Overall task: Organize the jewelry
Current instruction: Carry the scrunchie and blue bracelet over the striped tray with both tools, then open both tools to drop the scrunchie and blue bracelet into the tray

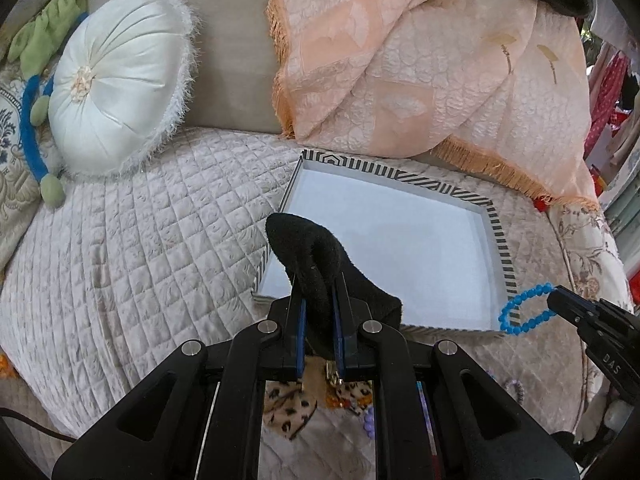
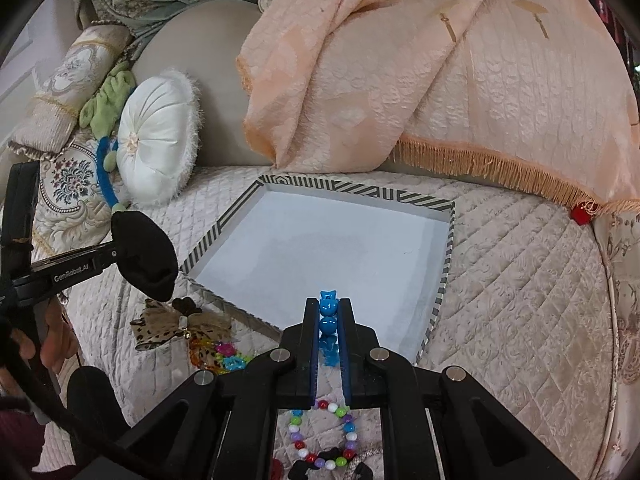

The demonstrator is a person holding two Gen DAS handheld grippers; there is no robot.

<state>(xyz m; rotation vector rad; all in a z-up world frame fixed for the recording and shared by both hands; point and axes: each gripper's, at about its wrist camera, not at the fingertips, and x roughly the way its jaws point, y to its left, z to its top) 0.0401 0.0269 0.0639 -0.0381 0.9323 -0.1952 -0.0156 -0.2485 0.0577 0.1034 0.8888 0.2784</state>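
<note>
While the left gripper (image 1: 320,312) hangs above the near edge of the tray (image 1: 498,240), its jaws are pinched narrow on a black fabric piece (image 1: 312,256), soft and fuzzy, which loops up ahead of the fingertips and droops to their right. From the right wrist view the same black fabric piece (image 2: 144,256) bulges off the left gripper (image 2: 120,254), just left of the tray's near-left corner.

Right gripper (image 2: 329,316): jaws close together, clamped on a blue bead bracelet (image 2: 328,320). Beads sit stacked between the fingers, one star-shaped bead poking past the tips. From the left wrist view the bracelet (image 1: 524,312) hangs as an open loop off the right gripper (image 1: 558,300), over the tray's near-right corner.

Tray (image 2: 224,224): striped black-and-white rim, plain white floor, directly ahead of both grippers, lying on a quilted cream cover (image 2: 520,280).

Below and behind the right gripper's fingers, on the cover: a multicoloured bead bracelet (image 2: 348,436). To its left, a leopard-print bow (image 2: 160,326) beside a small heap of bright plastic charms (image 2: 224,354).

Far ahead-left of both grippers, a round white cushion (image 1: 120,84) leans on the backrest. Ahead-right, a peach fringed throw (image 2: 440,92) drapes down close to the tray's far edge.
</note>
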